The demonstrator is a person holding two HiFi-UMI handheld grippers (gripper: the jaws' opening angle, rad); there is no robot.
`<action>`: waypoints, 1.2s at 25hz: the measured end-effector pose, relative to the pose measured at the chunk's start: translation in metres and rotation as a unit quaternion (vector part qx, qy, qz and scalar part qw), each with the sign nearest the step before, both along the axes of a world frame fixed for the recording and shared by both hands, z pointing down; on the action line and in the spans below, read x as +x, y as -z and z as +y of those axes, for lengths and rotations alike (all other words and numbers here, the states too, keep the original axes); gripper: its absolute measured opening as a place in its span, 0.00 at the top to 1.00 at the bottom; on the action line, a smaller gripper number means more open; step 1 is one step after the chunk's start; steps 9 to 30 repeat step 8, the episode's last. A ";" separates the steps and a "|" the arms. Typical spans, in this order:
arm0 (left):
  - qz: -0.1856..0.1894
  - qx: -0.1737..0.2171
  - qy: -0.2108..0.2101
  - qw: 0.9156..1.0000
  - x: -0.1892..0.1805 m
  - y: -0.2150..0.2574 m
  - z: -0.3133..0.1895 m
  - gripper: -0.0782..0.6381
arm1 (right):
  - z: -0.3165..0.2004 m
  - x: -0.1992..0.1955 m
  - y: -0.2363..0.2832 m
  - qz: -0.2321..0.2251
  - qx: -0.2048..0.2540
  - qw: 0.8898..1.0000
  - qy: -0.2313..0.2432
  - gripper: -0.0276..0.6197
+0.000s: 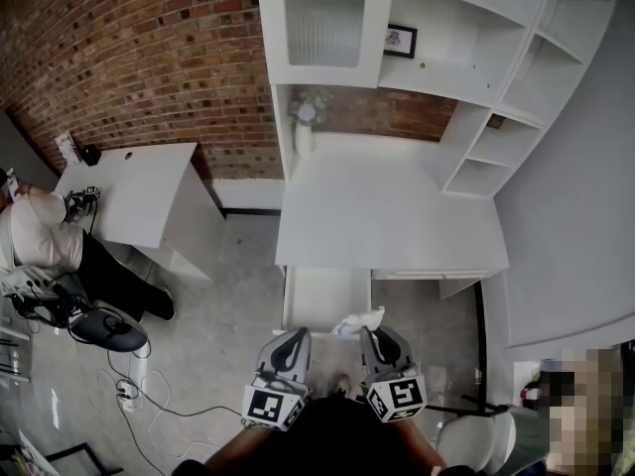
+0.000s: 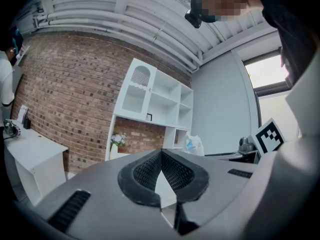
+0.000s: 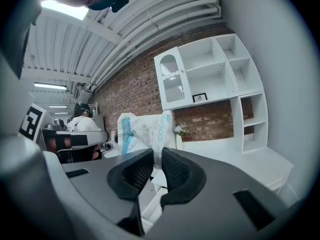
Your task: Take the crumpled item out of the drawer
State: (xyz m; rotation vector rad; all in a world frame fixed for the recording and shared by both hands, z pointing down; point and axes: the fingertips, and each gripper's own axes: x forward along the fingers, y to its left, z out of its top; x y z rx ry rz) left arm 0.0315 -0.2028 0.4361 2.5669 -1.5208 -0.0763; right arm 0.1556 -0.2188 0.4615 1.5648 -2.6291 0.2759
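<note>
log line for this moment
right tool: shut on crumpled bag | left tool: shut, empty | drawer: open

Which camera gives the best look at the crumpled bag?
The right gripper view: the bag looms large between the jaws, print showing. In the head view the bag is a small white lump by the drawer; the left gripper view shows it tiny, far off.
</note>
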 end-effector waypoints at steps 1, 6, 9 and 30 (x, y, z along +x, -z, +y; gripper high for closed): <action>0.000 -0.001 0.000 1.000 0.000 -0.001 0.000 0.86 | 0.000 0.000 0.000 0.000 0.000 1.000 0.001 0.85; 0.000 -0.003 0.002 1.000 -0.003 -0.001 0.001 0.86 | 0.000 -0.001 0.002 0.001 0.002 1.000 0.002 0.85; 0.000 -0.003 0.003 1.000 -0.005 -0.001 0.001 0.86 | -0.001 -0.001 0.004 0.003 0.002 1.000 0.001 0.85; 0.000 -0.003 0.003 1.000 -0.005 -0.001 0.001 0.86 | -0.001 -0.001 0.004 0.003 0.002 1.000 0.001 0.85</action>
